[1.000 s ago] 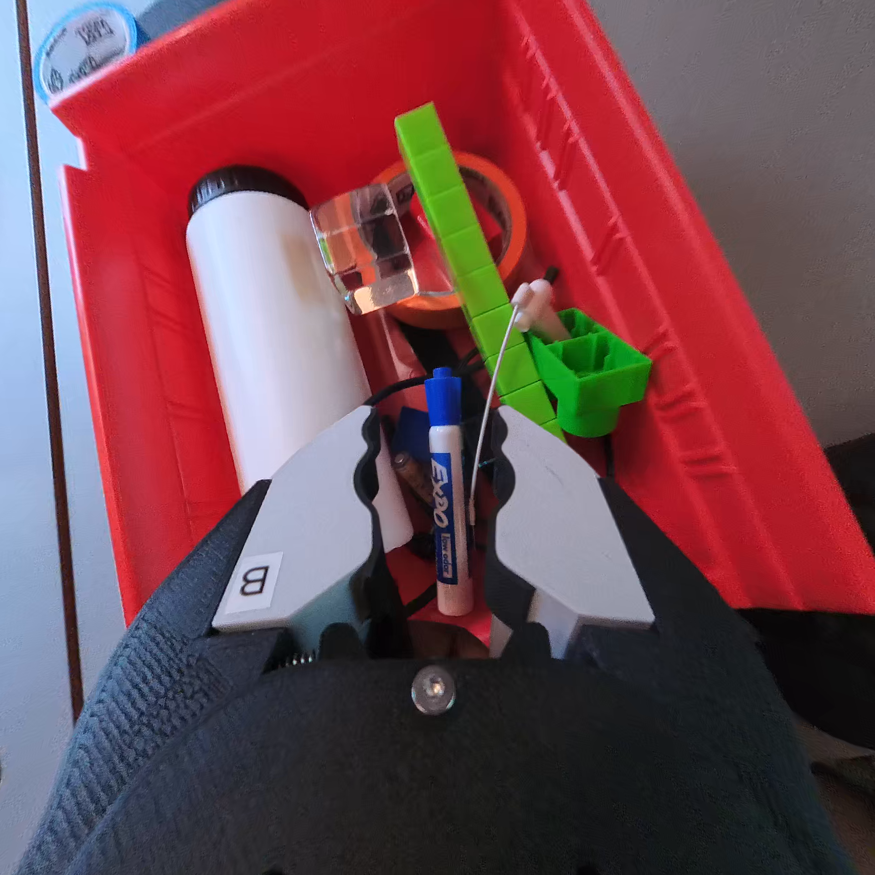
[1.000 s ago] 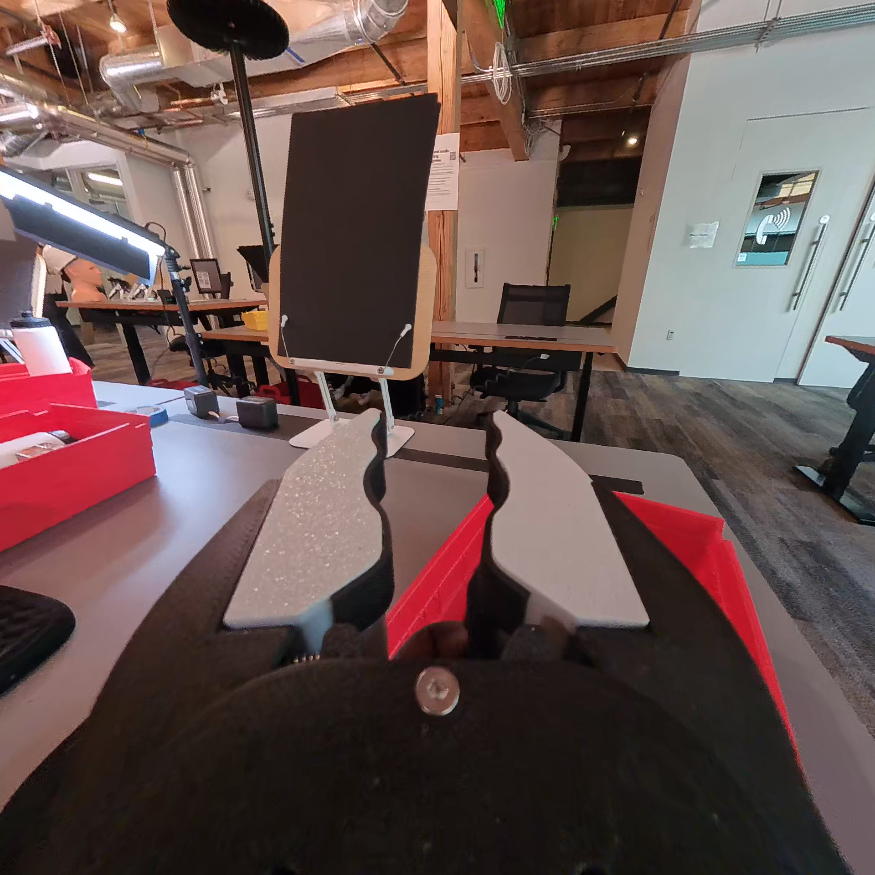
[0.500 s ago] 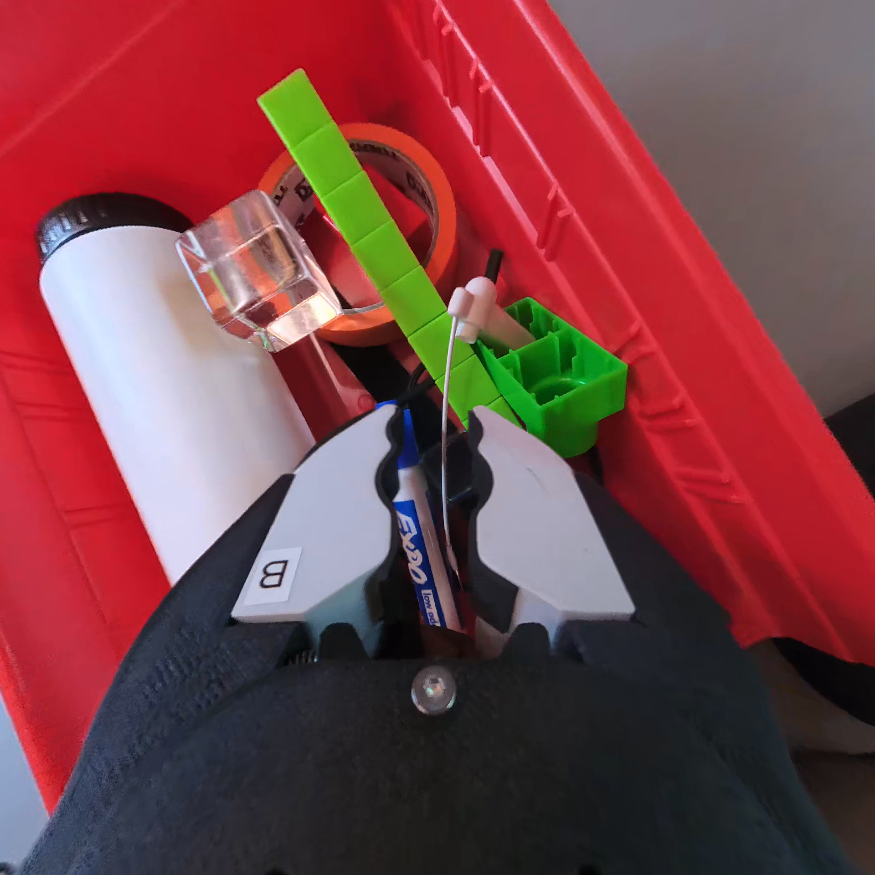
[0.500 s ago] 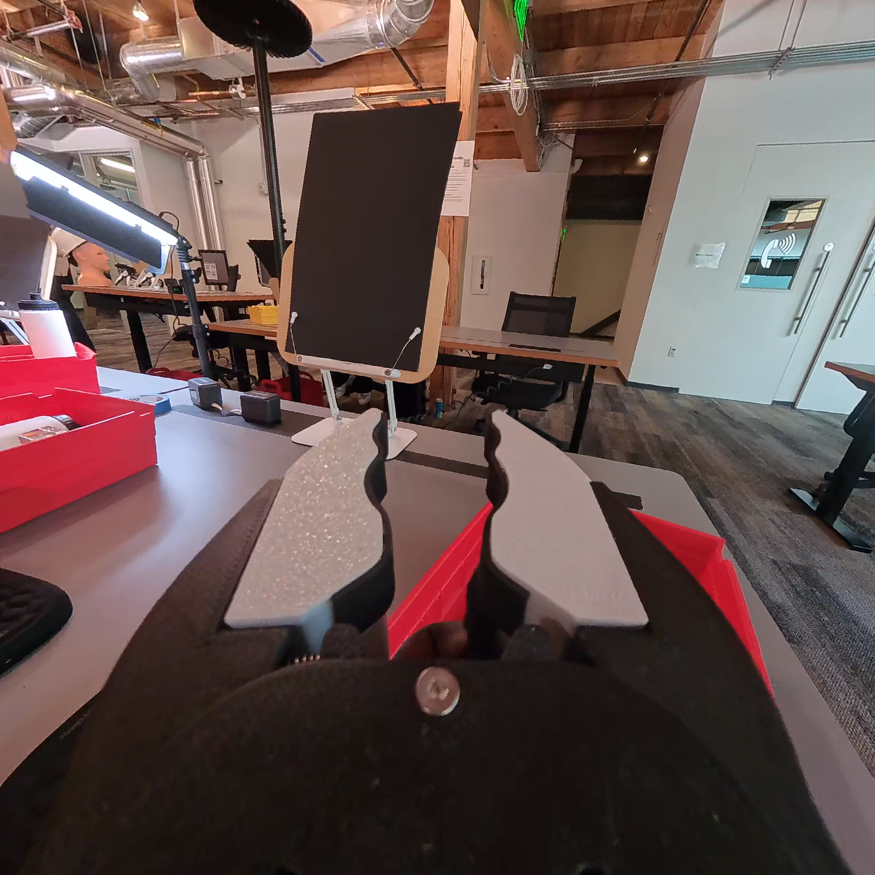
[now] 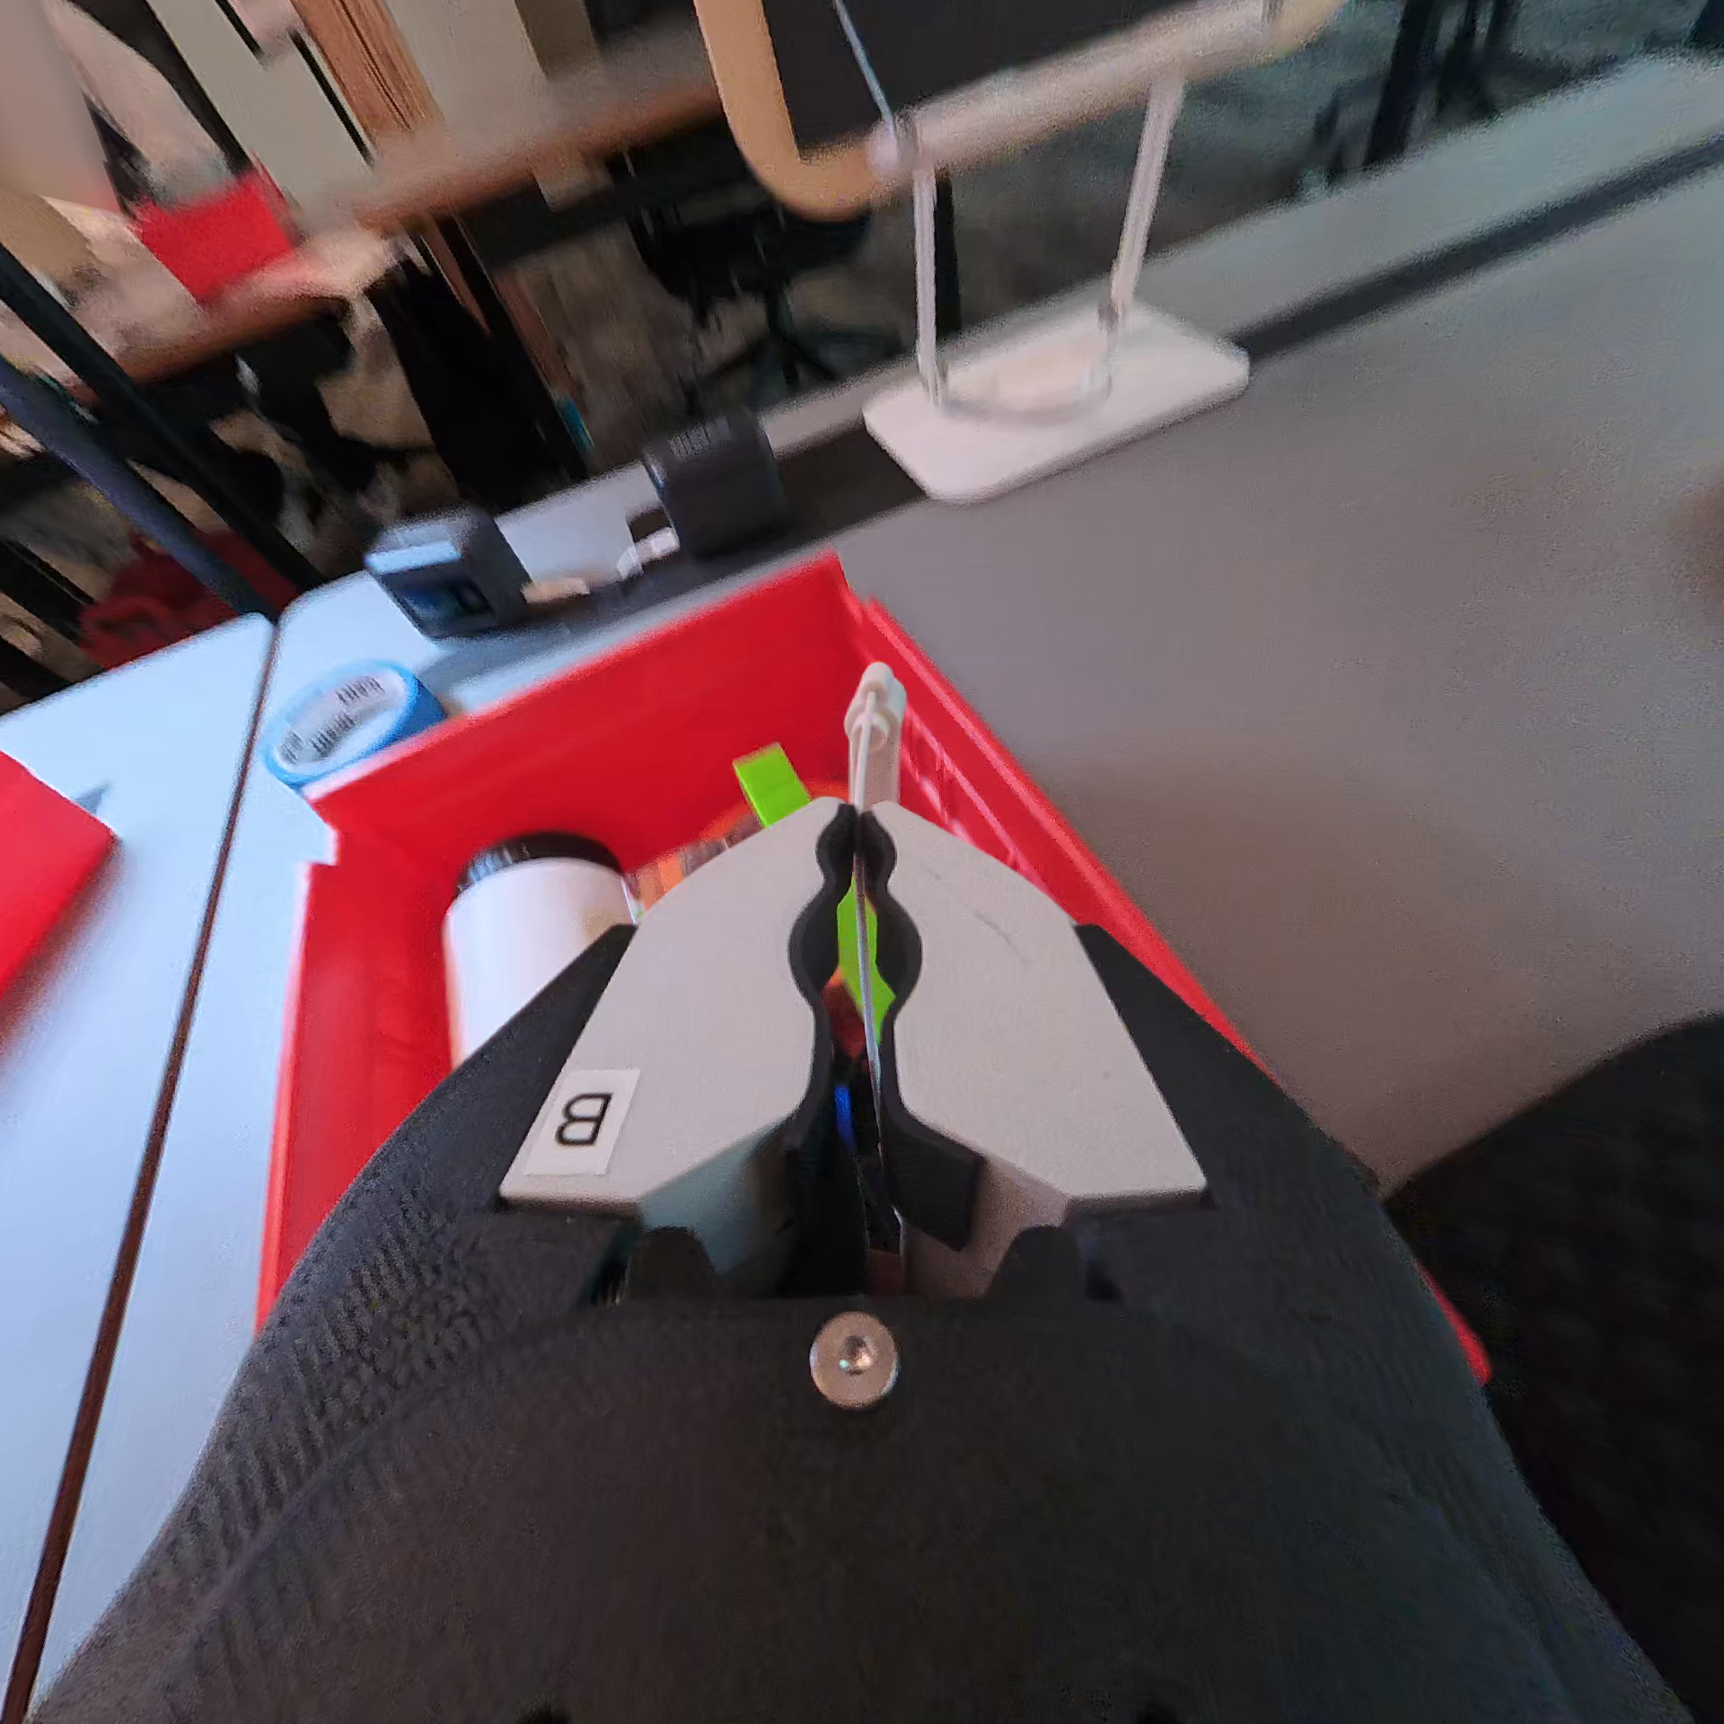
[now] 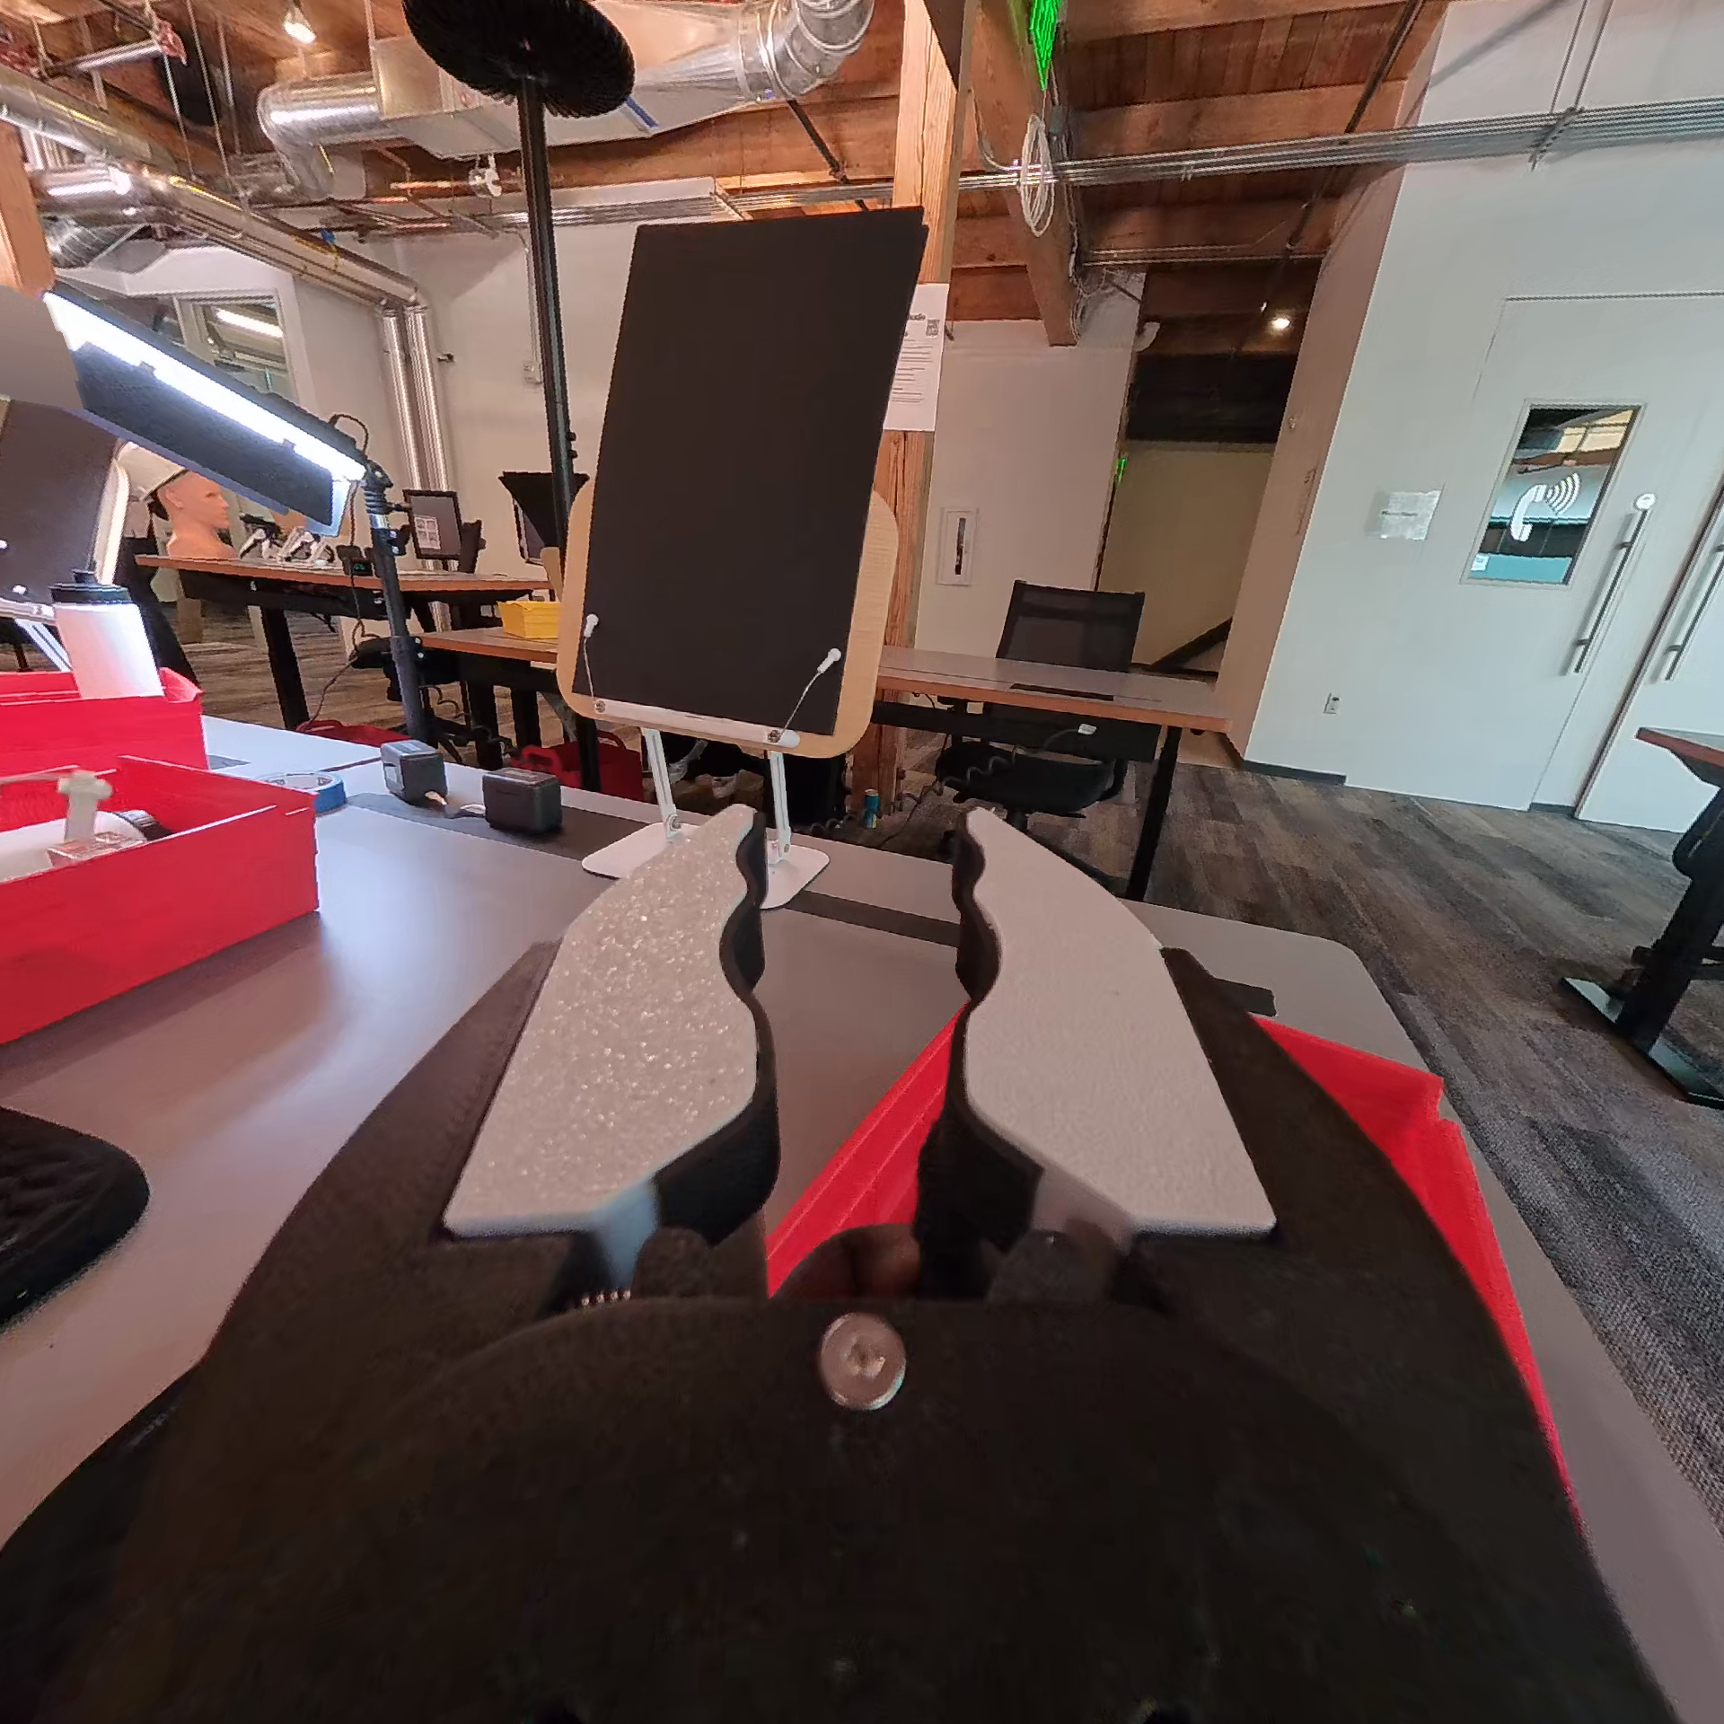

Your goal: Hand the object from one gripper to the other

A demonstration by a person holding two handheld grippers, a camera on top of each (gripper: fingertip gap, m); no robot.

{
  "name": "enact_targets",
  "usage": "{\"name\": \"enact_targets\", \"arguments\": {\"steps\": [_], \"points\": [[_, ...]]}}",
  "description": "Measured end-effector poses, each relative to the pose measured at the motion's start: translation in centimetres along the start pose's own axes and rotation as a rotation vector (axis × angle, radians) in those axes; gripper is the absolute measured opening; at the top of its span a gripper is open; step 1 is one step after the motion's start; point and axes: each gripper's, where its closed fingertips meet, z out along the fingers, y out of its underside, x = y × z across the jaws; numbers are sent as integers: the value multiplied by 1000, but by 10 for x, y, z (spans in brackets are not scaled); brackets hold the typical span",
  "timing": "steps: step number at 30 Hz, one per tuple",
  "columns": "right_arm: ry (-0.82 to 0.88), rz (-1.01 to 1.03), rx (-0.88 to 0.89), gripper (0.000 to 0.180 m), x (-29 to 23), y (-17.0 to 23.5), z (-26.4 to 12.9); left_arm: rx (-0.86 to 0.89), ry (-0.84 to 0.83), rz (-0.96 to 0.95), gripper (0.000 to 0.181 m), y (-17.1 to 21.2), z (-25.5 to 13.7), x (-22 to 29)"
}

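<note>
My left gripper (image 5: 858, 826) is shut on a thin white strip with a white plastic head (image 5: 874, 714). The head sticks out past the fingertips, above the red bin (image 5: 578, 718). In the bin lie a white bottle with a black cap (image 5: 522, 914), a green block bar (image 5: 770, 788) and a blue marker (image 5: 844, 1110), mostly hidden by the fingers. My right gripper (image 6: 858, 840) is open and empty above the grey table (image 6: 392, 952). It points at a black board on a stand (image 6: 746, 485). The white strip's head also shows in the right wrist view (image 6: 79, 793), over the red bin (image 6: 159, 896) at far left.
A second red bin (image 6: 1353, 1119) sits under my right gripper. A blue tape roll (image 5: 350, 718), two small dark boxes (image 5: 448, 578) and the stand's white base (image 5: 1054, 410) lie beyond the left bin. A black textured thing (image 6: 56, 1203) lies at the left edge.
My left gripper has closed on the thin white strip and risen and tilted up out of the bin, leaving the blue marker behind. My right gripper has barely moved and stays open.
</note>
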Motion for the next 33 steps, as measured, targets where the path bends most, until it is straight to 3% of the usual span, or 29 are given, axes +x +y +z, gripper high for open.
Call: {"name": "enact_targets", "arguments": {"steps": [1, 4, 8, 14, 18, 23, 27, 33], "points": [[-7, 2, 1, 38, -2, 0, 1, 69, -17, -15, 2, -14, -4, -1], [-37, 8, 6, 38, -11, -2, 3, 319, -1, -87, 2, -61, -25, 6], [-100, 16, 12, 37, -31, -6, 6, 618, 150, -160, 2, -118, -61, 42], [-222, -35, 9, 38, -80, -11, 14, 820, 485, -145, 2, -169, -95, 135], [-366, -44, 27, 38, -130, -14, 17, 846, 813, -168, 2, -183, -111, 209], [-677, 145, 99, 38, -198, -25, 8, 770, 1134, -171, 2, -179, -120, 279], [-799, 229, 106, 39, -223, -23, 5, 720, 1239, -187, 1, -175, -120, 302], [-818, 279, 118, 37, -234, -23, 9, 689, 1269, -158, 1, -170, -118, 320]]}}
